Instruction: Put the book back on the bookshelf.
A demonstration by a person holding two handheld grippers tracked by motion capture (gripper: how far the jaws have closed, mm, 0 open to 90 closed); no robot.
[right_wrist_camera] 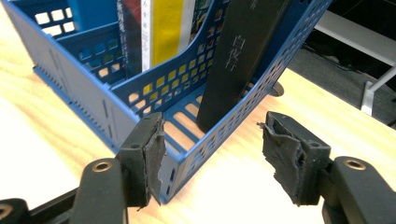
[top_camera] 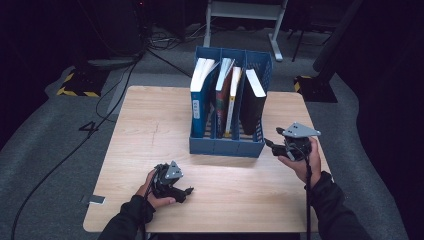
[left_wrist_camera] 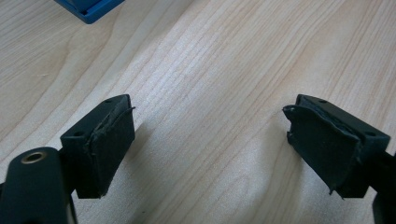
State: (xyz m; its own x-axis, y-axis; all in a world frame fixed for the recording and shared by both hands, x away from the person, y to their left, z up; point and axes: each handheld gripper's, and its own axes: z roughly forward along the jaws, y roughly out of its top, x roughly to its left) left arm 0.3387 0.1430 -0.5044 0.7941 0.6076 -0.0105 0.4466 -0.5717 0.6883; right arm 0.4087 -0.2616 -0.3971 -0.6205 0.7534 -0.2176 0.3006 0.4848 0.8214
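Observation:
A blue three-slot file rack [top_camera: 226,146] stands at the back middle of the wooden table [top_camera: 150,130]. A black book [top_camera: 252,100] leans upright in its right slot. My right gripper [top_camera: 268,145] hovers at the rack's front right corner. In the right gripper view this gripper [right_wrist_camera: 212,154] is open, and the corner of the rack [right_wrist_camera: 79,102] lies between the jaws with neither pad touching it. The black book [right_wrist_camera: 243,56] stands just behind. My left gripper [top_camera: 188,191] rests low near the table's front left, open [left_wrist_camera: 210,144], with bare wood between its pads.
A white-paged blue book [top_camera: 200,95] fills the rack's left slot and two thinner books [top_camera: 227,95] the middle slot. A corner of the rack [left_wrist_camera: 88,9] shows at the top of the left gripper view. Cables and a stand's feet lie on the floor behind the table.

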